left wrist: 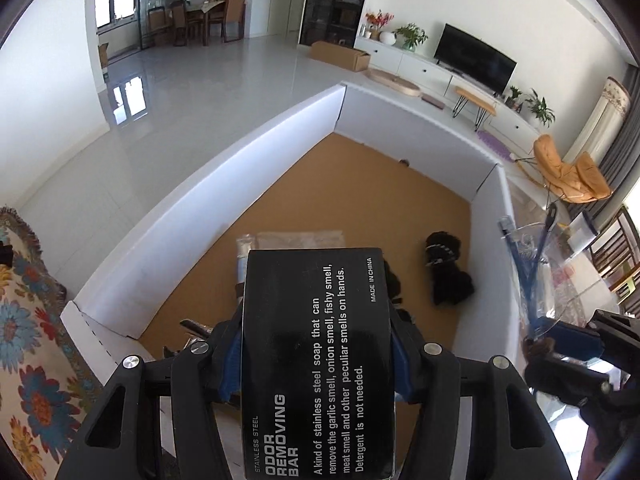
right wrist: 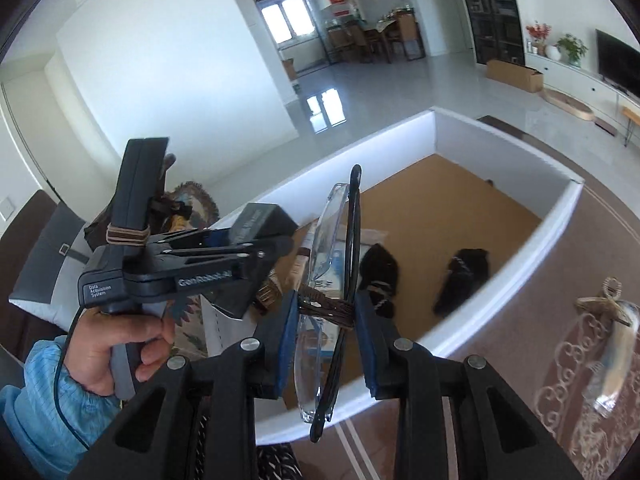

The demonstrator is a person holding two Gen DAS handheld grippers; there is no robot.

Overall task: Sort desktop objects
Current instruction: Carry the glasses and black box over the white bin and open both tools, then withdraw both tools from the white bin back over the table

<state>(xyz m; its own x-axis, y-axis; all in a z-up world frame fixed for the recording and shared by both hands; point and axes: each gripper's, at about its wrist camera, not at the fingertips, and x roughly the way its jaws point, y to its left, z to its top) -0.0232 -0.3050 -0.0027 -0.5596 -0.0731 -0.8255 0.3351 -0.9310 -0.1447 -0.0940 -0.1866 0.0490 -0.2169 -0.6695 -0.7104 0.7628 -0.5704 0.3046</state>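
Your left gripper (left wrist: 316, 356) clamps the stiff, light black box (left wrist: 316, 360) above the white bin (left wrist: 224, 184). Your right gripper (right wrist: 326, 344) pinches the fragile glasses (right wrist: 324, 264); hold the frame, not the lenses.

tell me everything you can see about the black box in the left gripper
The black rectangular cardboard box carries white print: "Stainless steel odor removing bar", usage text and "Made in China". Its glossy face looks intact and closed. It is clamped between the blue pads of the left gripper, lengthwise along the fingers, above the white-walled tray with a brown floor.
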